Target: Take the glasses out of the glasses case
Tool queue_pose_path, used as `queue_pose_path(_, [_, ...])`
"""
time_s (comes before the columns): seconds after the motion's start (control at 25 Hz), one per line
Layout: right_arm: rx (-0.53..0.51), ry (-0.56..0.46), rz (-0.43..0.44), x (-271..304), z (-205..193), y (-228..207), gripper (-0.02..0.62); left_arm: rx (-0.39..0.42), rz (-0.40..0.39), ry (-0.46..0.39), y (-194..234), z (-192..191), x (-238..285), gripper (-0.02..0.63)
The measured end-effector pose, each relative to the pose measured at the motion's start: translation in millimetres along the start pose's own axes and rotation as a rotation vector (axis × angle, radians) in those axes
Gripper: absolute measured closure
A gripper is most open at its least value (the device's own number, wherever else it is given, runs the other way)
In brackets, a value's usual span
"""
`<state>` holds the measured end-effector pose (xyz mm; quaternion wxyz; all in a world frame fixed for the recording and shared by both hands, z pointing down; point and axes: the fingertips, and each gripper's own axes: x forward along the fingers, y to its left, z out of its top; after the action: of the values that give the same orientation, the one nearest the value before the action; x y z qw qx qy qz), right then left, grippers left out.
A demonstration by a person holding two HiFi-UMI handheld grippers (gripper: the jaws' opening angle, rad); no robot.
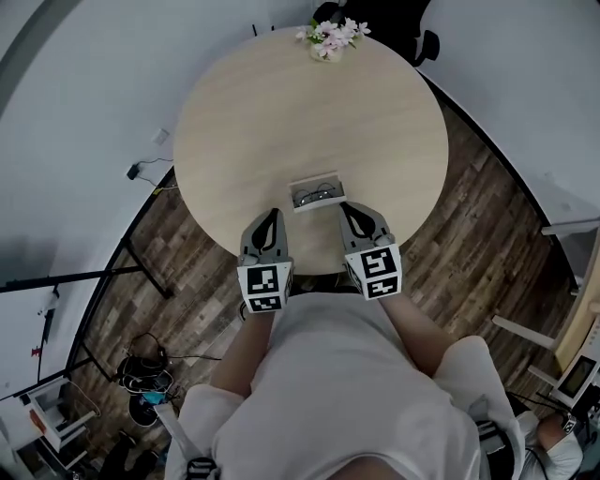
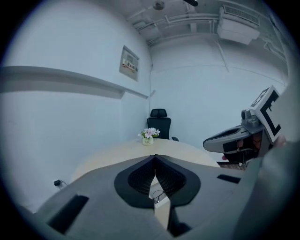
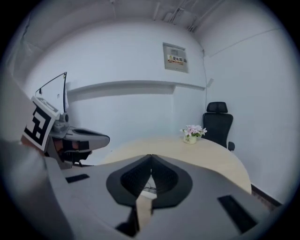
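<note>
Up over the case, both grippers closed and empty

The left gripper (image 1: 271,217) and the right gripper (image 1: 347,210) hang side by side over the near edge of the round table (image 1: 244,112). Each has its jaws brought together, tips meeting, with nothing between the pads. Neither touches anything.

The glasses case (image 1: 312,178) lies open on the table near that edge, in the gap between the two grippers and just ahead of their tips. The glasses (image 1: 313,195) lie inside it. In each gripper view a slice of the case shows below the closed tips, down on the tabletop and clear of the jaws.

At the table's far edge stands a small pot of flowers (image 1: 330,39), with a black chair (image 1: 328,11) behind it.
</note>
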<state>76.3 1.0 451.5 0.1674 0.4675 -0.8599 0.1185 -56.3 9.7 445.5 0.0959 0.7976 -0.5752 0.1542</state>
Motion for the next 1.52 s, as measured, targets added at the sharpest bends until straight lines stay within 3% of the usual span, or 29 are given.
queue_pose_path(0.2, [0.022,-0.054,0.024,-11,10,3,0.581,-0.060,-0.013,0.002,-1,7,-12,0.598])
queue_pose_path(0.48, [-0.031,-0.037,0.061,-9,5,11,0.581,-0.028,-0.004,-0.008,-3,13,-14,0.599])
queue_pose_path(0.64, [-0.225,0.015,0.136,3,0,25,0.580,-0.030,-0.002,0.006,1,9,-14,0.598])
queue_pose_path(0.84, [-0.570,0.144,0.200,22,-27,31,0.573,-0.029,0.009,0.027,7,4,-18,0.598])
queue_pose_path(0.92, [-0.728,0.217,0.237,32,-46,31,0.473,-0.025,0.009,0.044,8,1,-17,0.598])
queue_pose_path(1.0, [-0.846,0.276,0.270,42,-63,31,0.459,-0.027,0.008,0.051,9,-1,-17,0.598])
queue_pose_path(1.52, [-1.132,0.476,0.395,119,-124,21,0.476,-0.052,0.027,0.086,30,-11,-18,0.598])
